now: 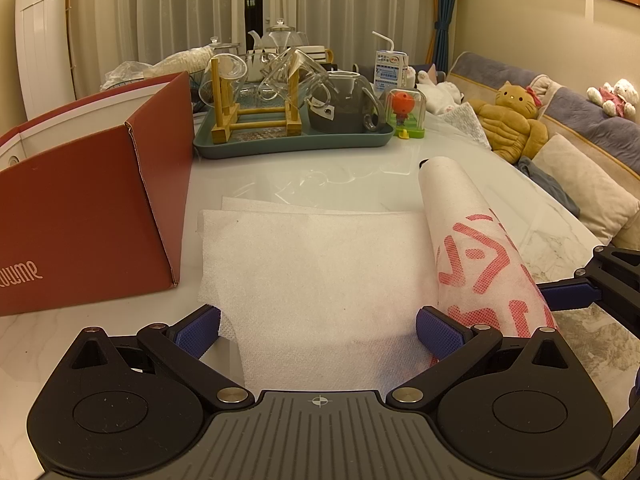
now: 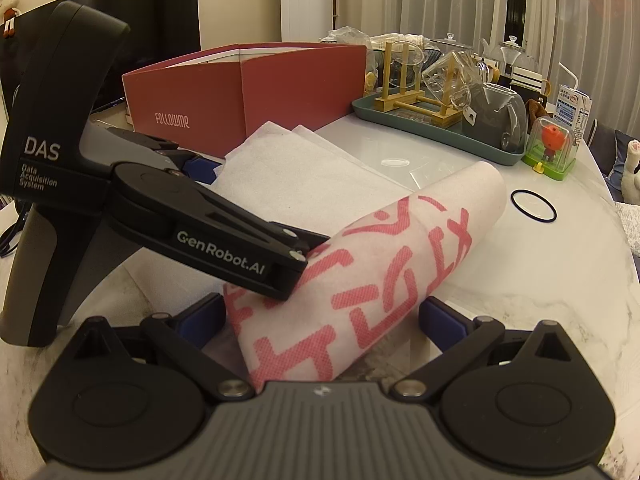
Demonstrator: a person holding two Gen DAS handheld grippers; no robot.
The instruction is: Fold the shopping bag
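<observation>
While the white non-woven shopping bag with red print (image 1: 320, 280) lies half-rolled on the pale marble table (image 2: 540, 280), left gripper (image 1: 318, 330) and right gripper (image 2: 322, 320) straddle it, jaws apart.

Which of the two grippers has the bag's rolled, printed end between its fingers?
The right gripper: the red-printed roll lies between its open fingers. The left gripper straddles the plain flat part.
</observation>
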